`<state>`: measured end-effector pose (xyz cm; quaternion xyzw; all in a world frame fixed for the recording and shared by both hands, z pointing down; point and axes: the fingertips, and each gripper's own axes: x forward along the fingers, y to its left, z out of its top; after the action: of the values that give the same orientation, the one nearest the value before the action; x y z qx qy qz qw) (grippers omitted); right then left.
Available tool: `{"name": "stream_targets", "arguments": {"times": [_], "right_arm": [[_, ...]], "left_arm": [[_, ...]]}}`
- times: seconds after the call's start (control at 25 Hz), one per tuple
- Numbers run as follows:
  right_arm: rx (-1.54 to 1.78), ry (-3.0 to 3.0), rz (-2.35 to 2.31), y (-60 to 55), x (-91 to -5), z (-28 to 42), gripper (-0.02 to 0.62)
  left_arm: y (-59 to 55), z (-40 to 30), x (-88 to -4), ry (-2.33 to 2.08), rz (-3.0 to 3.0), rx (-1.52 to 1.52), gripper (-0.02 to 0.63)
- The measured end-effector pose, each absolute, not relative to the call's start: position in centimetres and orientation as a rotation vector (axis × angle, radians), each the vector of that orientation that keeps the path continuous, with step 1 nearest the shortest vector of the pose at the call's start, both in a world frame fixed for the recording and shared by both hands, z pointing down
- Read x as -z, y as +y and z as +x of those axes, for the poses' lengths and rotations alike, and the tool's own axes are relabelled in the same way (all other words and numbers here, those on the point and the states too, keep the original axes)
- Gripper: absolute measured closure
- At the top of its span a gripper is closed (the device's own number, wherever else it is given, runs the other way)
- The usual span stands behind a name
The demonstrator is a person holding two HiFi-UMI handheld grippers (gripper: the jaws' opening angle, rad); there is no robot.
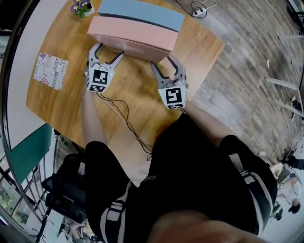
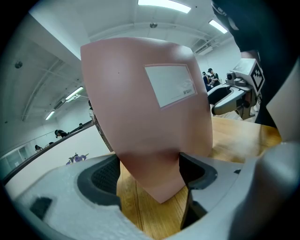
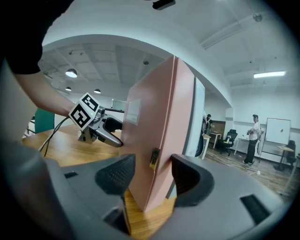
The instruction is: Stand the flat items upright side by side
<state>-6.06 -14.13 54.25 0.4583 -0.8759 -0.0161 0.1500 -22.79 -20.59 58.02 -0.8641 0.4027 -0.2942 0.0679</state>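
Observation:
A flat pink box (image 1: pixel 133 35) stands upright on its long edge on the wooden table (image 1: pixel 142 90). A flat blue box (image 1: pixel 142 12) stands upright right behind it, side by side. My left gripper (image 1: pixel 109 50) is at the pink box's left end, and in the left gripper view (image 2: pixel 150 171) both pads press on the box's lower corner (image 2: pixel 150 140). At the right end my right gripper (image 1: pixel 164 61) is shut on the same box; in the right gripper view (image 3: pixel 152 176) the pads clasp its narrow edge (image 3: pixel 159 140) beside a small brass latch (image 3: pixel 153 158).
A patterned flat item (image 1: pixel 51 70) lies near the table's left edge. A small pot of purple flowers (image 1: pixel 81 6) stands at the far left corner. A black cable (image 1: pixel 128 118) trails across the table toward me. The table's right edge drops to wood flooring.

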Motion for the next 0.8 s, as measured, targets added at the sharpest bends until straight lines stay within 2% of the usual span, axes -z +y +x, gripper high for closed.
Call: {"name": "stream_targets", "arguments": {"times": [0.32, 0.56, 0.8], "right_arm": [[0.012, -2.522, 1.318, -14.2, -54.1, -5.6, 0.351], [-0.06, -2.552, 1.315, -13.9, -53.9, -5.0, 0.332], [-0.16, -2.544, 1.268, -11.8, -54.5, -2.7, 0.341]], "left_arm": [[-20.6, -23.0, -58.1, 1.193, -2.572, 0.952, 0.215], [-20.1, -24.4, -56.4, 1.322, -2.622, 0.875, 0.204], [-16.2, -24.7, -56.2, 1.515, -2.666, 0.821, 0.215]]}}
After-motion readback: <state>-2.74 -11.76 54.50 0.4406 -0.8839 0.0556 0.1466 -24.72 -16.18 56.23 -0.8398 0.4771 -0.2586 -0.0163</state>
